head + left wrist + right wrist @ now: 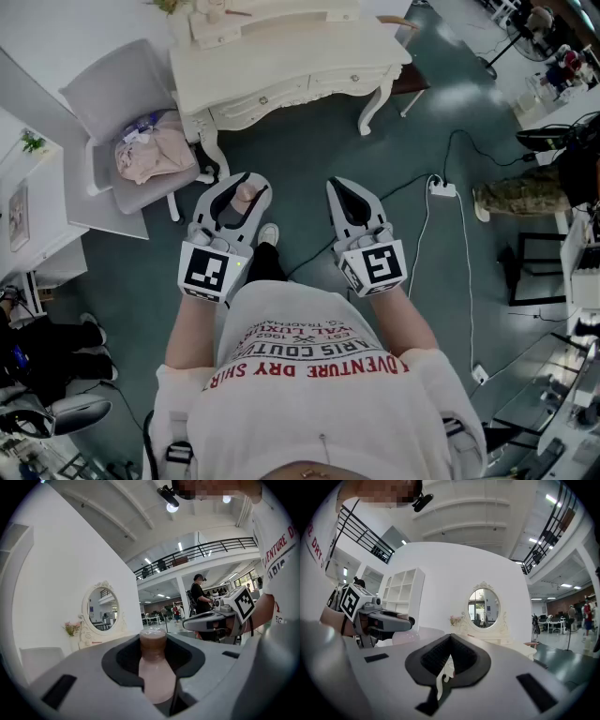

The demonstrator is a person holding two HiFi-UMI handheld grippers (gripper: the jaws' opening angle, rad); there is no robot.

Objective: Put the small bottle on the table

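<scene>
My left gripper (240,185) is shut on the small bottle (246,195), held at waist height above the floor. In the left gripper view the pale pink bottle (153,670) with its brown cap stands upright between the dark pads. My right gripper (341,186) hovers beside it on the right, shut and empty; its jaws (450,638) meet with nothing between them. The cream dressing table (281,66) stands ahead of both grippers, with an oval mirror (483,609) on it.
A grey chair (103,94) with pink clothes (150,150) stands left of the table. A white shelf unit (33,197) is further left. A power strip (441,188) and cables lie on the floor to the right. People stand in the far hall.
</scene>
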